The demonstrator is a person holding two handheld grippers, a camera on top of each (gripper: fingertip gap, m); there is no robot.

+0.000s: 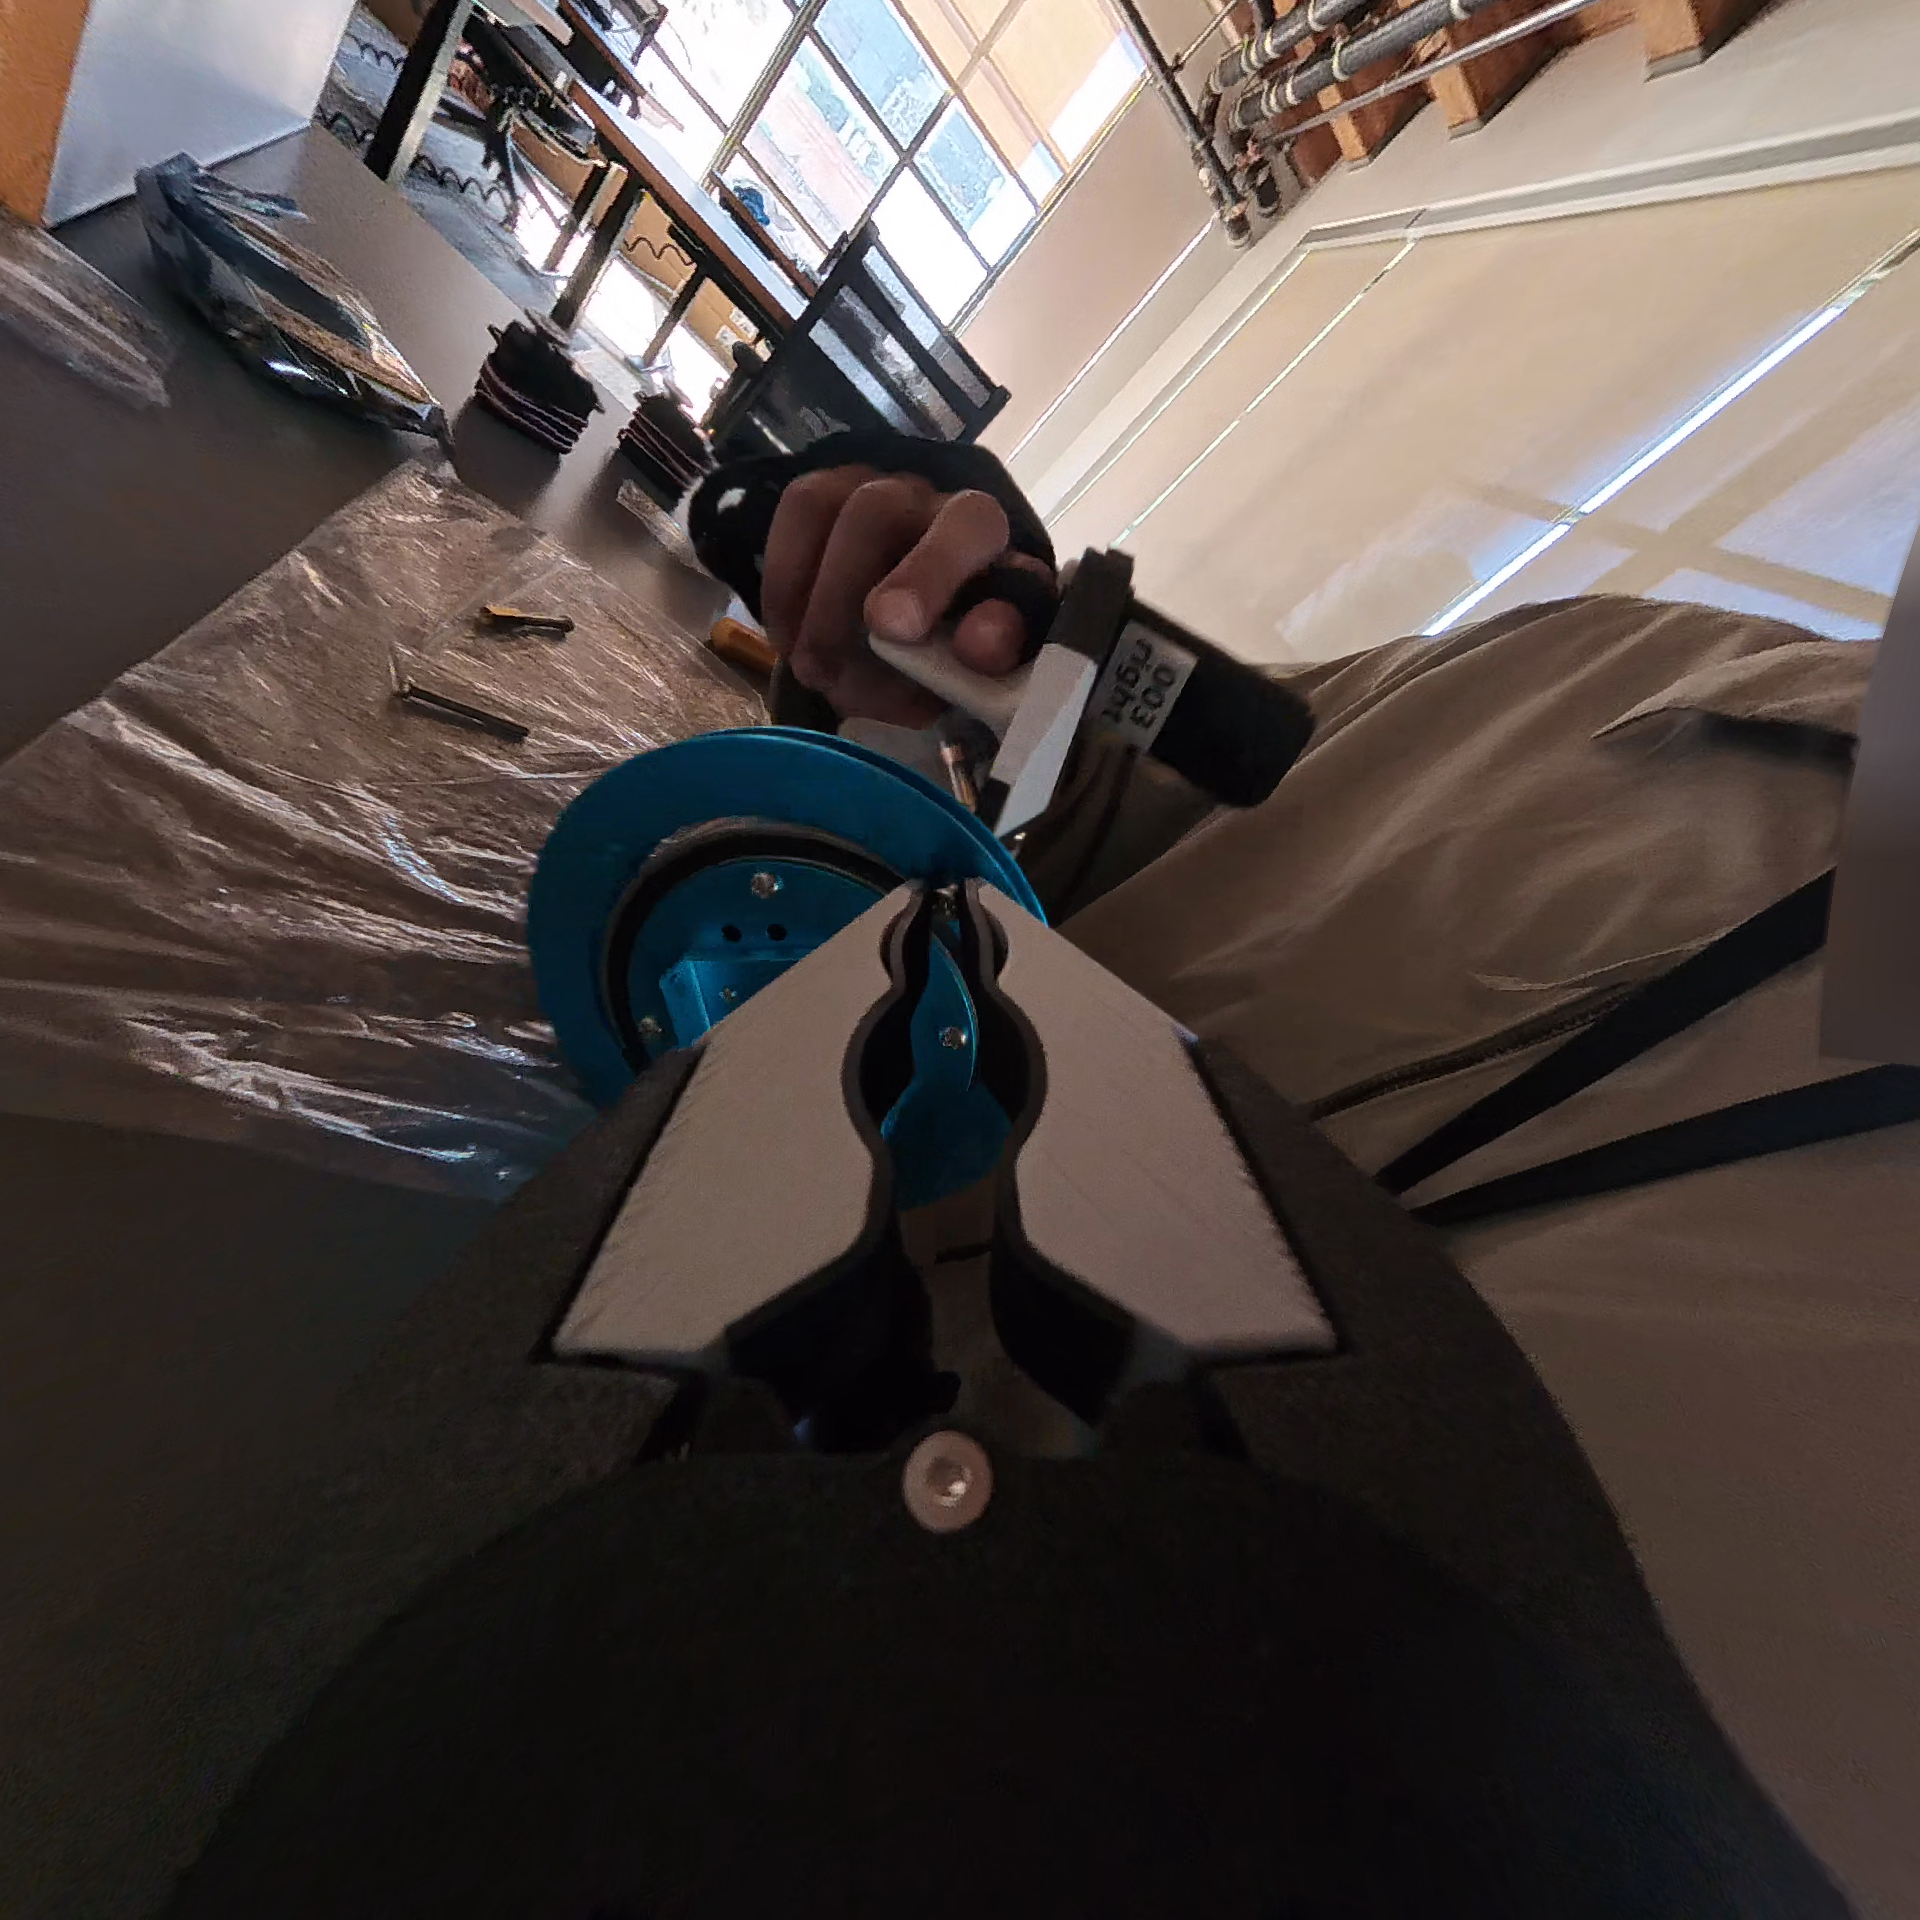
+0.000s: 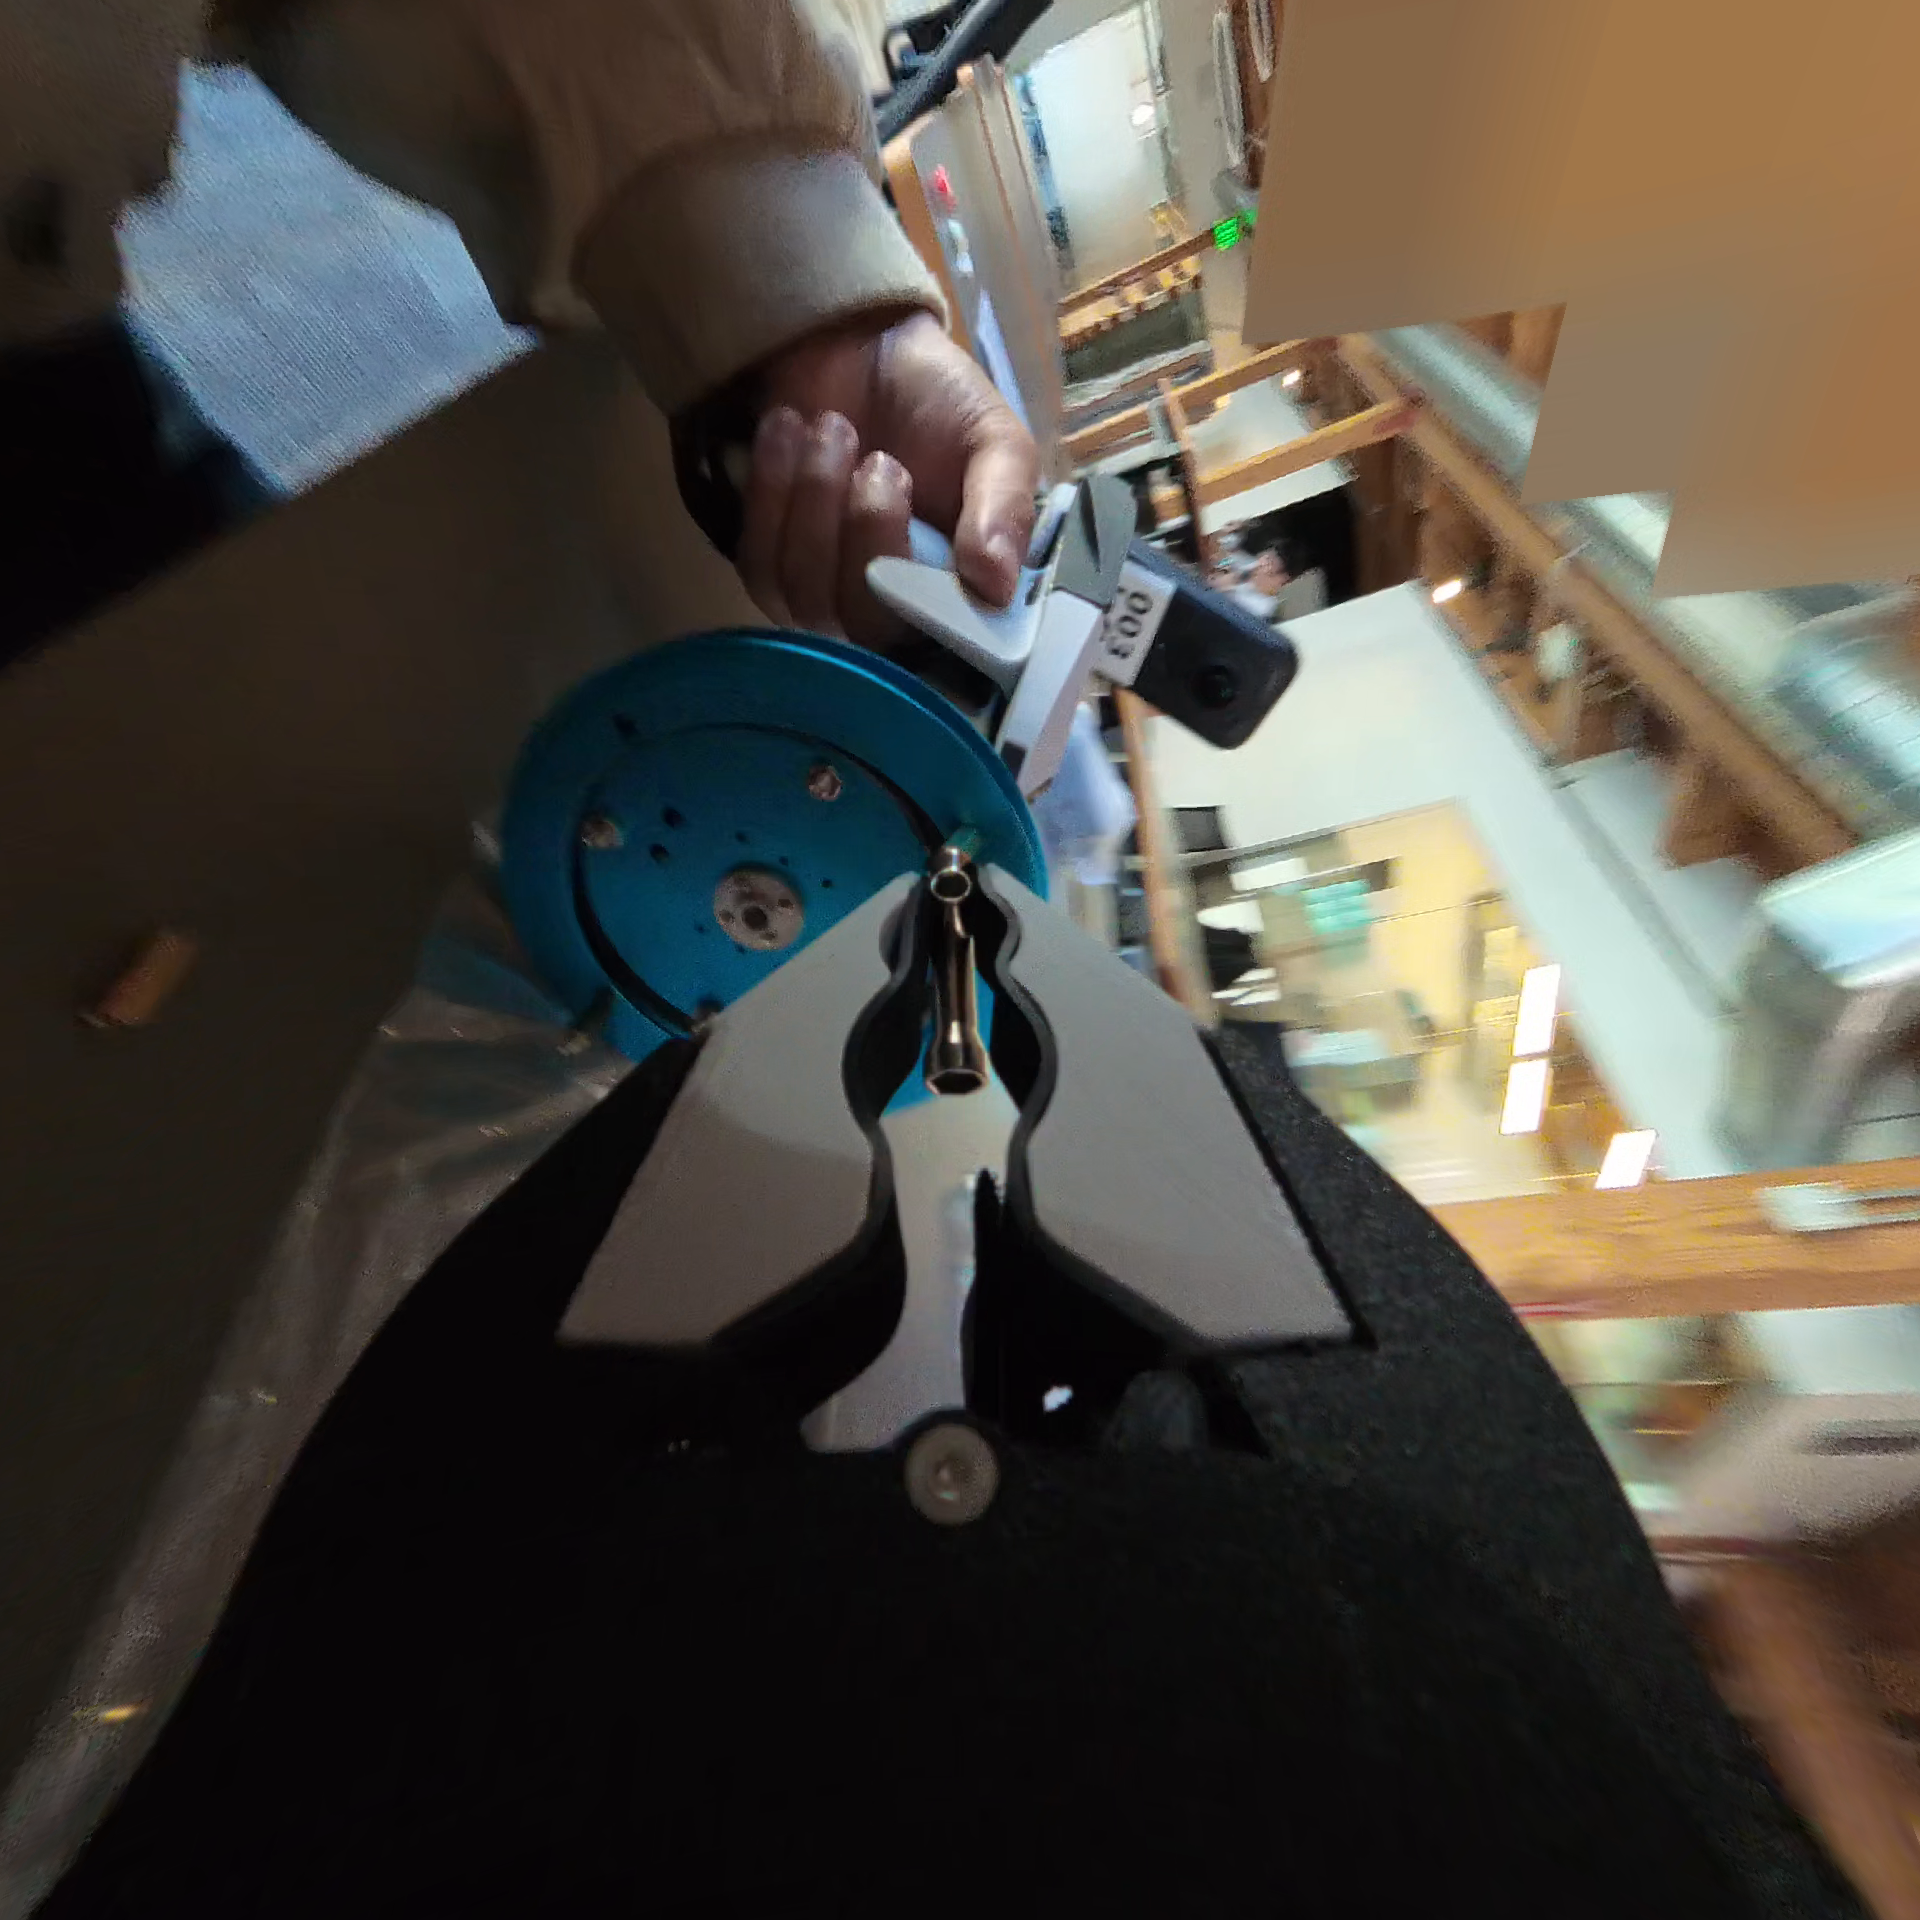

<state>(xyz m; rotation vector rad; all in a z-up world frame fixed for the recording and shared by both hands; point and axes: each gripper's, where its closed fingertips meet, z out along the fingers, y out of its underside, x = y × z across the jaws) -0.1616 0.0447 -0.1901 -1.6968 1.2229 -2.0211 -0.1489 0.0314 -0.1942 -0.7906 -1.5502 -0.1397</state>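
Our left tool [image 1: 940, 914] was pinched shut on the rim of the blue metal wheel [image 1: 582, 883], holding it up above the plastic sheet [image 1: 260, 831] on the counter [image 1: 156, 499]. Our right tool [image 2: 951, 883] was squeezed shut on a small silver socket tool [image 2: 951, 997], its tip right at the wheel's rim. We thought the thin rim might slip out and drop. Both hands [image 1: 883, 592] were wrapped around the handles, tilted toward the wheel.
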